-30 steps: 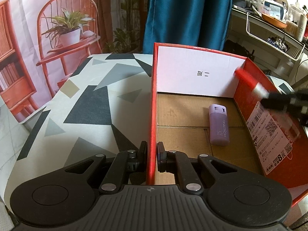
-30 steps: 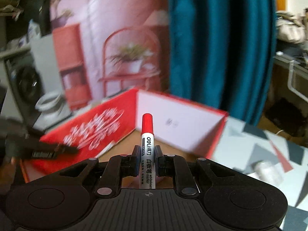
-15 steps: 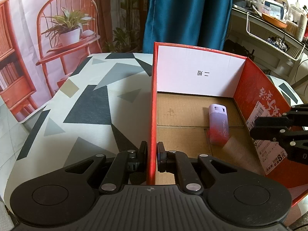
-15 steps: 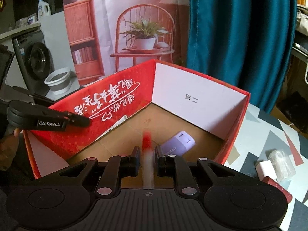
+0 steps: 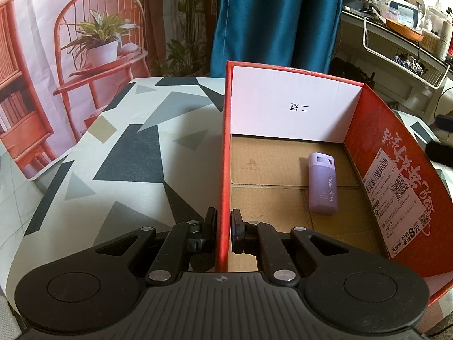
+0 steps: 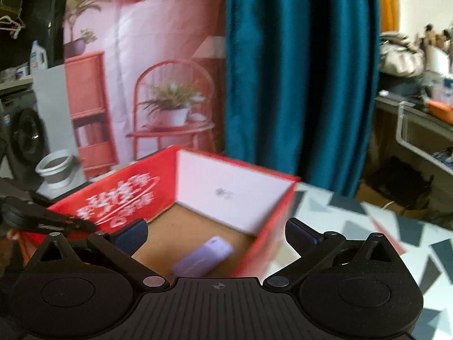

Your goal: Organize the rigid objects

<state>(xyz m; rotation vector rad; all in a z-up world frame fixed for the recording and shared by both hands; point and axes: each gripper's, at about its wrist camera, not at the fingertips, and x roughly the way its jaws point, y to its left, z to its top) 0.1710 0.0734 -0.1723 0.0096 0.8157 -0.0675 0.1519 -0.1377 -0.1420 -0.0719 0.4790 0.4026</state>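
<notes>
A red cardboard box point(image 5: 396, 147) with a white back wall stands open on the patterned table. A purple rectangular object point(image 5: 323, 183) lies on its brown floor; it also shows in the right wrist view point(image 6: 202, 256). My left gripper point(image 5: 223, 226) is shut on the box's left wall near the front corner. My right gripper point(image 6: 216, 231) is open and empty, above and in front of the box point(image 6: 127, 198). The red marker is not visible in either view.
The table point(image 5: 119, 153) has a grey, black and white triangle cloth. A blue curtain point(image 5: 277, 19) and a printed backdrop hang behind. Cluttered shelves point(image 5: 405, 39) stand at the right. The left gripper's arm shows at the left edge point(image 6: 42, 221).
My right gripper held a red marker over the box, released it, opened wide and drew back out of the box. My left gripper has kept its hold on the wall.
</notes>
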